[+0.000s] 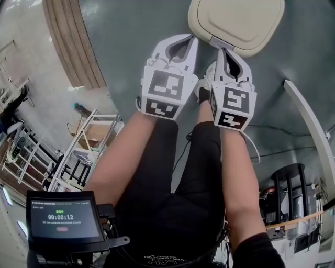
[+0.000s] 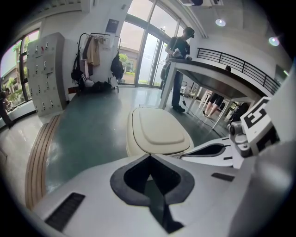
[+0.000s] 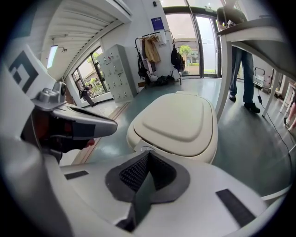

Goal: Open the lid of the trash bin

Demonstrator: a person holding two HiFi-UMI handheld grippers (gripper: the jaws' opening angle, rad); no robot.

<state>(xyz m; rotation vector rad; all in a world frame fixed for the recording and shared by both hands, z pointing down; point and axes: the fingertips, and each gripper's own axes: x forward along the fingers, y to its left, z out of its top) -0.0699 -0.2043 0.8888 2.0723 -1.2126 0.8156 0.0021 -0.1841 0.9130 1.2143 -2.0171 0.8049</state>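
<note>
- Currently the trash bin (image 1: pixel 200 15) stands on the green floor (image 1: pixel 131 31), ahead of and below both grippers, its cream lid (image 1: pixel 236 21) down and seated.
- Left gripper (image 1: pixel 190 40): pressed together, tips meeting, nothing between them. It hangs just beside the bin's left front corner, over bare floor.
- Right gripper (image 1: pixel 222 51): likewise pressed together and empty. Its tip sits at the bin's front rim, nearer the lid than the left.
- In the right gripper view, a small round fitting (image 3: pixel 144 148) shows at the front rim, directly ahead of the jaw tips; judged to be the release or lifting point.
- The lid's length runs away from the grippers, with the front edge facing them. The hinge is not visible; presumably it is at the far end.
- Judgement: the right gripper is better placed to act, by a short move forward and down.
- Surroundings: a white worktop leg (image 1: pixel 309 120) stands to the right of the bin, apart from it, and a person (image 2: pixel 178 69) stands well beyond.
- Nothing lies on the lid.
</note>
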